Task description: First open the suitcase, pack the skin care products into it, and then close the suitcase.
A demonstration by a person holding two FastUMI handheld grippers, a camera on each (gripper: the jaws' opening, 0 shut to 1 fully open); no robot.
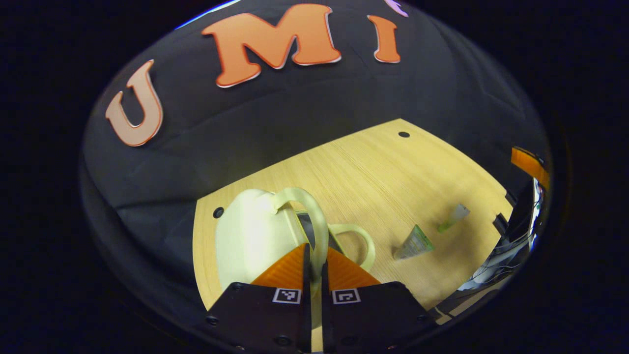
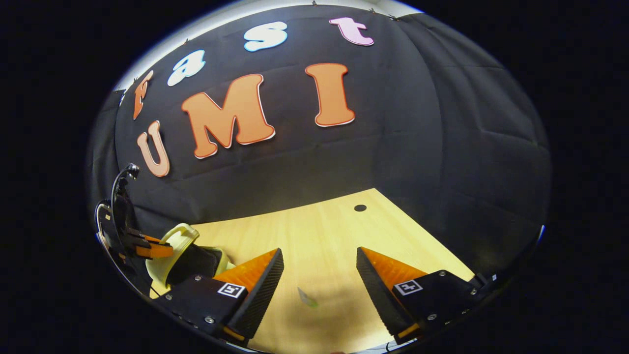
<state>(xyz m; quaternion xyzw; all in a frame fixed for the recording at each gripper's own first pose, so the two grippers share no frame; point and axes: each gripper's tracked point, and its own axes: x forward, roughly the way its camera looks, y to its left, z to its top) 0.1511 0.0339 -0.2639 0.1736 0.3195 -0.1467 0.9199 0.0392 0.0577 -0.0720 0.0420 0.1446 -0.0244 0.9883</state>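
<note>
Left gripper view: the left gripper (image 1: 315,255) has its fingers clenched on the handle (image 1: 314,221) of the case (image 1: 250,236); a slip would drop the lid. At 2 o'clock on the surface (image 1: 373,172) lie two tubes (image 1: 414,243). The right gripper (image 2: 319,273) hangs released over one tube (image 2: 307,297); descending off-centre could knock it away.

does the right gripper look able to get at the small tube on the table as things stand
Probably yes. The right gripper is open, and the small tube lies on the bare table between and just ahead of its fingers, with nothing over it. The left gripper is off at the suitcase, out of the way.
</note>
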